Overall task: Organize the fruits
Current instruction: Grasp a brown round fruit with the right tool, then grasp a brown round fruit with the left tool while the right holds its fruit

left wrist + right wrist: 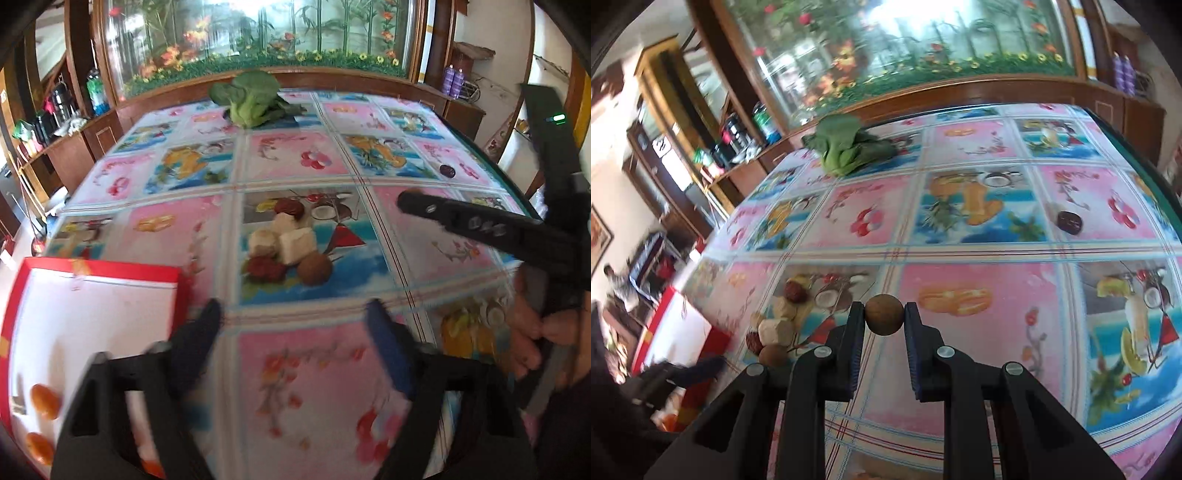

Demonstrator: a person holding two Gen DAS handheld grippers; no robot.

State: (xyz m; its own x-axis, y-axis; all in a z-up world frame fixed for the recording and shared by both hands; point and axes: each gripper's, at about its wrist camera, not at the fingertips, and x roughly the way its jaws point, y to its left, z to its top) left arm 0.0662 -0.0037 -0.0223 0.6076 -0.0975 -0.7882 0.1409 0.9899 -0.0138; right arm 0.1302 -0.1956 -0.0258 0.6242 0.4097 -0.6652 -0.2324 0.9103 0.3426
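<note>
- Right gripper (pixel 884 319) was clenched on a small round brown fruit, probably a longan (pixel 884 314), pinched at the very fingertips and lifted off the tablecloth (pixel 979 369).
- Left gripper (pixel 291 325) was released, jaws wide, nothing between them; it hovered just right of the red-rimmed box (pixel 103 267).
- Step in hand, by my read: carry the longan over to the box, which lay far left of the right tongs. The grip was only at the tips, so hold pressure steady, move smoothly, lower well inside the rim before letting go. A round fruit would likely roll if dropped from height.
- Keep the left tongs out of the path; both tools were near the box side.
- Count, loose on the cloth: one more brown longan (pixel 772 355) just left of the right tongs; two reddish dates (pixel 795 290); about three pale cut chunks (pixel 775 330), kind unclear; one dark round fruit (pixel 1069 222) ahead and right.
- Count, in the box: at least two orange fruits (pixel 45 400), maybe a third behind the left gripper's body, can't confirm.
- One leafy green vegetable (pixel 846 147) far ahead, near the table's back edge.
- Printed fruit on the cloth was not counted.
</note>
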